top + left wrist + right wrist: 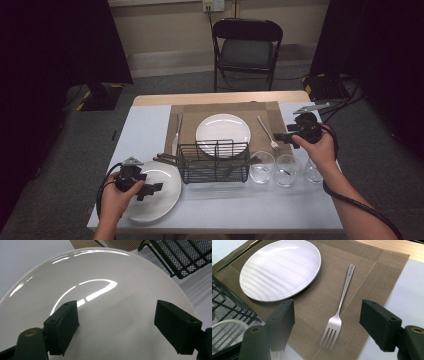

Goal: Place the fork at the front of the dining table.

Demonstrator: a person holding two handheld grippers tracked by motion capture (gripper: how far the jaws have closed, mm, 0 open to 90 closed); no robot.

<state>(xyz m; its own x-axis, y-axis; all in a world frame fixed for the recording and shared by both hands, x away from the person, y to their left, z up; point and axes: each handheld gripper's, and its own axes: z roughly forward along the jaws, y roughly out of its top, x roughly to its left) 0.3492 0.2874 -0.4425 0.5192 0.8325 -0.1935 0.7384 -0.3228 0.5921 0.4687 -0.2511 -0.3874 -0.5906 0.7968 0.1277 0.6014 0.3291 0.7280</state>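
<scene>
Two claws wide open, nothing held: your left claw (150, 189) hovers over the glossy plate (165, 192) at the desk's near-left corner, your right claw (327, 322) over the fork (337, 320) on the placemat (372, 272); a slick rim may slip from the pads.

Over the near plate (160, 195) the way is free, and the open-jawed left gripper (152, 189) hangs there with the wire rack (214, 161) close on its right. The fork (340, 307) lies alone on bare mat (367, 277), reachable from above. Three glasses (286, 170) crowd the strip right of the rack.
</scene>
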